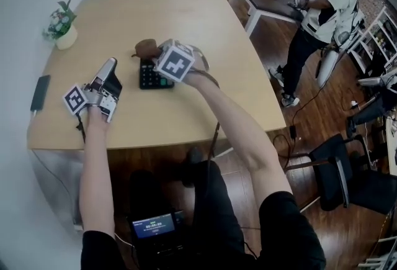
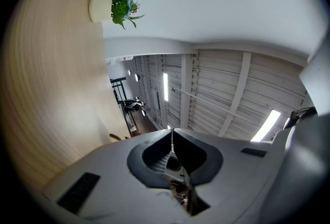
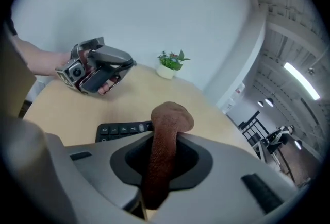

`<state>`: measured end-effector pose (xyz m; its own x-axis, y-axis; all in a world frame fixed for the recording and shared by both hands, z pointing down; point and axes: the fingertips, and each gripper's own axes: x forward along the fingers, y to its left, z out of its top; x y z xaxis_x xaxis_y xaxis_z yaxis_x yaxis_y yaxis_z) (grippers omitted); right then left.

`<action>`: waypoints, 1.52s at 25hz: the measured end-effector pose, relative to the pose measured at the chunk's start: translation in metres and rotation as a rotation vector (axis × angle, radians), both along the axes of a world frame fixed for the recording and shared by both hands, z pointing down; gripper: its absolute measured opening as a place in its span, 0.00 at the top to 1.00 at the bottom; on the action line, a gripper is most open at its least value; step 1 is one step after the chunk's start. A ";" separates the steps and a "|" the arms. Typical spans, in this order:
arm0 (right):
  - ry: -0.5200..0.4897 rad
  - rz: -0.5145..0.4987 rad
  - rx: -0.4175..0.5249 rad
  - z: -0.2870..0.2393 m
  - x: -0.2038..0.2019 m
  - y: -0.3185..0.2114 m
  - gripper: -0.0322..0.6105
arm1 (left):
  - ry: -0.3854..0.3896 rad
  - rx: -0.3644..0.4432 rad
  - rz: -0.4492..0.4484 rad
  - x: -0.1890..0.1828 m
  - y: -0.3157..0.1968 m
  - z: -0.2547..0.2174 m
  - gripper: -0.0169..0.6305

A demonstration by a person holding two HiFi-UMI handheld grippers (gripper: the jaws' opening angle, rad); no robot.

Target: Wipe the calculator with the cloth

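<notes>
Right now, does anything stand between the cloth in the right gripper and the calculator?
Nothing visible does. The right gripper holds the brown cloth close over the calculator; the left gripper is off to the side on the table.

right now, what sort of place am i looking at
Probably an open-plan office or studio in an industrial building: a wooden meeting table with a potted plant, a black office chair, and a high ribbed ceiling with strip lights.
</notes>
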<state>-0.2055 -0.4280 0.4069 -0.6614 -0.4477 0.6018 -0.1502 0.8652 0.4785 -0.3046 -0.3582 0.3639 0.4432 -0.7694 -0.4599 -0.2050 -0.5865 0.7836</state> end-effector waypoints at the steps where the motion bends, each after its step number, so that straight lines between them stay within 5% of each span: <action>1: 0.035 -0.033 -0.009 0.009 -0.003 0.007 0.85 | -0.001 -0.001 -0.001 0.000 0.000 0.001 0.97; 14: 0.236 -0.404 -0.082 0.057 0.036 0.136 0.85 | -0.018 -0.002 -0.003 -0.001 -0.001 0.000 0.97; 19: 0.077 -0.296 -0.131 0.024 0.055 0.097 0.85 | -0.016 0.002 0.001 0.000 -0.001 -0.003 0.97; 25: -0.107 0.007 0.060 -0.025 0.055 -0.010 0.85 | -0.006 0.004 0.004 0.000 0.000 -0.003 0.97; 31: 0.042 -0.117 0.042 0.020 0.040 -0.001 0.85 | 0.004 0.003 -0.002 -0.002 0.000 0.000 0.97; 38: 0.090 -0.271 0.003 0.041 0.054 0.061 0.85 | -0.007 0.007 -0.004 -0.003 0.000 -0.002 0.97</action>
<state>-0.1514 -0.3674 0.4477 -0.7009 -0.2636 0.6627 0.1298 0.8665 0.4820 -0.3074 -0.3583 0.3616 0.4433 -0.7681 -0.4620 -0.2130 -0.5909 0.7781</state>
